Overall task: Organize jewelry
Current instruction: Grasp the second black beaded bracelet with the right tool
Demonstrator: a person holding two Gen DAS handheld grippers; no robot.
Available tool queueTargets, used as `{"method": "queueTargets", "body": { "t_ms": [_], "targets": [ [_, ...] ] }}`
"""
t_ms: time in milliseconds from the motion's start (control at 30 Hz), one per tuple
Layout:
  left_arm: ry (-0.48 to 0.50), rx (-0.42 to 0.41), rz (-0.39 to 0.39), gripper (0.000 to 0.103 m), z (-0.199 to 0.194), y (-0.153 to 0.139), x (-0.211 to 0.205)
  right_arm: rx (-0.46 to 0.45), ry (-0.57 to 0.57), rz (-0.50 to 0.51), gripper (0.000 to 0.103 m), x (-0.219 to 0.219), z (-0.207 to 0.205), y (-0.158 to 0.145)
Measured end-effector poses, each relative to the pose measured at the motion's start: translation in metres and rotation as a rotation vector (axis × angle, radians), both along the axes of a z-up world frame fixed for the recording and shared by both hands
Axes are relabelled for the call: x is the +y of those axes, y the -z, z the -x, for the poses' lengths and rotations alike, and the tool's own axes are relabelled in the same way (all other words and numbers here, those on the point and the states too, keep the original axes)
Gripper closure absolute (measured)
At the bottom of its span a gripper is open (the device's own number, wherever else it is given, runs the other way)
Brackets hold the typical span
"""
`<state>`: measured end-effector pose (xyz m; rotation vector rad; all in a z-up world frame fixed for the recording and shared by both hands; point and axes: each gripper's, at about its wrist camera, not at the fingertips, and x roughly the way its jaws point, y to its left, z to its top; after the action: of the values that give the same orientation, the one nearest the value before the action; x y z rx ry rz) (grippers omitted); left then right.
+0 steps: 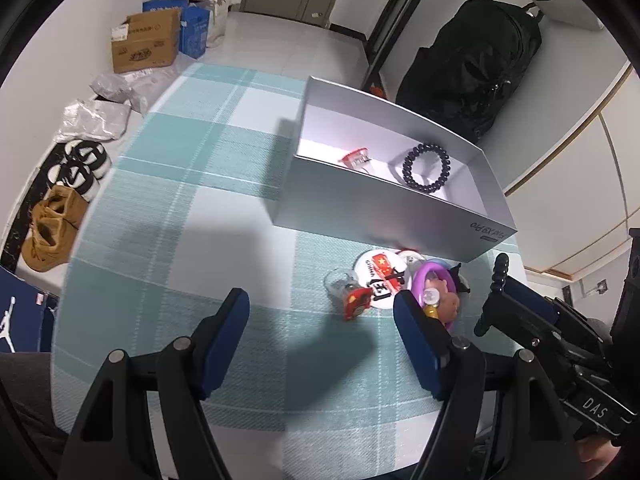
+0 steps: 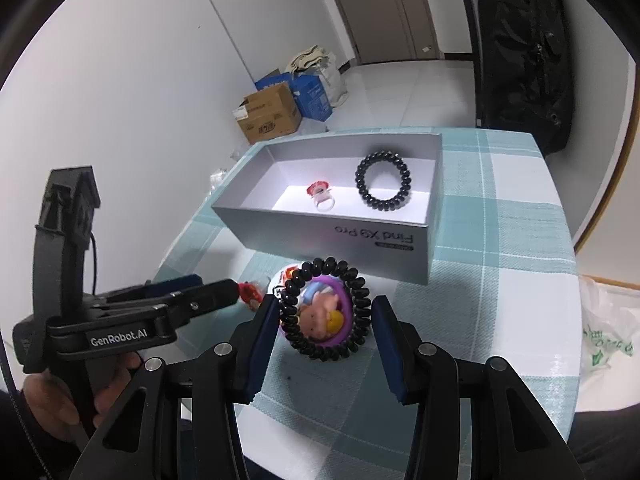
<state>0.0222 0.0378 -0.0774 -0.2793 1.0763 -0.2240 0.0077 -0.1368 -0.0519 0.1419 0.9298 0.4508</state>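
My right gripper (image 2: 324, 320) is shut on a black beaded bracelet (image 2: 328, 266) and holds it upright just above the table; the left wrist view shows that bracelet edge-on (image 1: 498, 280). Behind it on the checked cloth lie a purple ring with a pig figure (image 2: 320, 314), a round badge (image 1: 380, 276) and a clear ring with a red top (image 1: 354, 302). The grey box (image 2: 340, 236) holds a second black bracelet (image 2: 383, 180) and a red-topped ring (image 2: 320, 194). My left gripper (image 1: 320, 320) hangs open over the cloth, nothing between its fingers, just left of the pile.
The table's round edge drops off on the left and near sides. Cardboard and blue boxes (image 1: 146, 42) and shoes (image 1: 52, 224) sit on the floor at the left. A black backpack (image 1: 472, 64) stands behind the box. A plastic bag (image 2: 608, 340) lies at the right.
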Motion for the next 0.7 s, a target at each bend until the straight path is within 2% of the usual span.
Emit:
{"method": "queueTargets", "body": {
  "t_ms": [333,500,567,633,700],
  "targets": [
    [0.028,0.02,-0.001,0.033,-0.004,0.006,-0.011,0.001,0.026,-0.032,0.057,-0.013,-0.002,-0.002],
    [0.038,0.015,0.031,0.035,-0.003,0.007,-0.011,-0.001,0.031,-0.042,0.057,-0.016,-0.001,-0.003],
    [0.05,0.015,0.03,0.052,-0.004,0.006,-0.013,-0.002,0.034,-0.049,0.057,-0.018,-0.001,-0.004],
    [0.059,0.017,0.003,0.058,-0.004,0.008,-0.017,-0.001,0.036,-0.052,0.057,-0.018,-0.002,-0.004],
    [0.066,0.011,0.0,0.069,-0.003,0.007,-0.018,-0.002,0.036,-0.054,0.057,-0.018,-0.002,-0.004]
  ]
}}
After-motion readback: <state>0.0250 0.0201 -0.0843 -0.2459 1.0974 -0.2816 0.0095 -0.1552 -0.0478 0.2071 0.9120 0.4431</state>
